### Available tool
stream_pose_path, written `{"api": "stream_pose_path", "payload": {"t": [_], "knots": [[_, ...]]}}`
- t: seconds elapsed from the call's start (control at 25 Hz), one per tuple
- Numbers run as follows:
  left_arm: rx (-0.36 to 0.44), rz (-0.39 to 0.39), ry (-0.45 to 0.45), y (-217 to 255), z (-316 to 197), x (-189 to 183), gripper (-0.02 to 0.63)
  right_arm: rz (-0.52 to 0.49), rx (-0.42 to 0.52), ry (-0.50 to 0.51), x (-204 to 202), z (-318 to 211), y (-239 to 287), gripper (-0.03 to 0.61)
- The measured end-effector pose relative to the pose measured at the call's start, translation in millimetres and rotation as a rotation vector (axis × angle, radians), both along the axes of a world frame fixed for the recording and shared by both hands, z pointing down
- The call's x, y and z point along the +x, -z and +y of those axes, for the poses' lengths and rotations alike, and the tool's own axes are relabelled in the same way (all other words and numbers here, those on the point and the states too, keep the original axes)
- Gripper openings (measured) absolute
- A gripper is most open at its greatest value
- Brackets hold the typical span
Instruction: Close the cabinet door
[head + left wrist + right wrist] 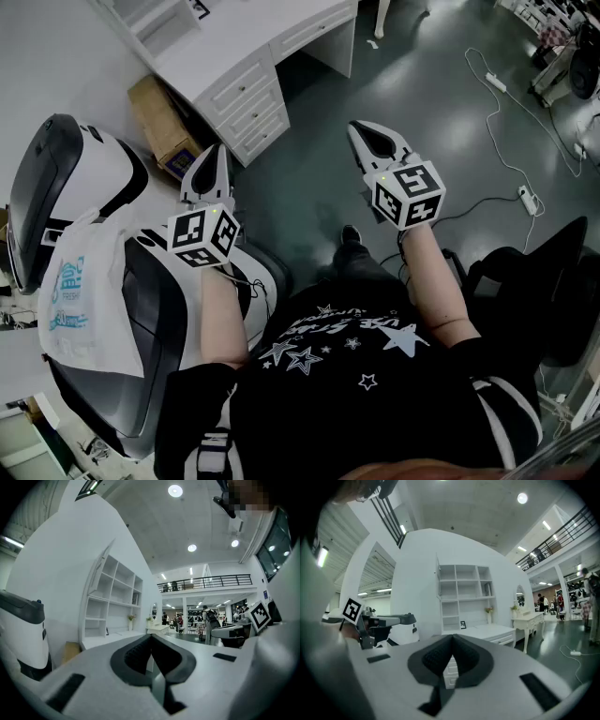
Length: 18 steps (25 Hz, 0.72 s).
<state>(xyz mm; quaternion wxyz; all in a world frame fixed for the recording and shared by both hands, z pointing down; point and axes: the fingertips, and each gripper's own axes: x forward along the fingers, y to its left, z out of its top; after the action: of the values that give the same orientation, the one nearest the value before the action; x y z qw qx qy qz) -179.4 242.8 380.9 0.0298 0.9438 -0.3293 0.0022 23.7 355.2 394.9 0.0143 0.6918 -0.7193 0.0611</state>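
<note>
A white cabinet (464,597) with open shelves stands on a white desk against the wall some way ahead. Its narrow door (438,581) stands open at the left side. The left gripper view shows the same cabinet (115,602) and its door (101,571) swung out. In the head view, part of the cabinet (159,14) shows at the top edge. My left gripper (214,159) is shut and empty, and its tips (151,635) meet. My right gripper (364,133) is also shut with nothing in it (453,637). Both point level toward the desk, well short of it.
The white desk (246,89) has several drawers, with a cardboard box (161,120) beside it. A white and black machine (66,178) with a plastic bag (80,300) hung on it stands at my left. Cables and a power strip (527,199) lie on the dark floor to the right.
</note>
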Motion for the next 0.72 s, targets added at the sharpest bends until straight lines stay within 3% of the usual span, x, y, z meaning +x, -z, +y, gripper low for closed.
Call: {"api": "stream_pose_path", "payload": {"t": [0.56,0.72], "knots": [[-0.042,-0.019,0.048,-13.6,-15.8,-26.4,0.009,-0.002,-0.009,0.057,-24.4,-36.6,-4.6,0.005],[-0.042,0.042,0.087,-11.7,-32.7,-34.6,0.009,-0.01,0.016,0.042,-16.1,-48.6,-2.5,0.005]]}}
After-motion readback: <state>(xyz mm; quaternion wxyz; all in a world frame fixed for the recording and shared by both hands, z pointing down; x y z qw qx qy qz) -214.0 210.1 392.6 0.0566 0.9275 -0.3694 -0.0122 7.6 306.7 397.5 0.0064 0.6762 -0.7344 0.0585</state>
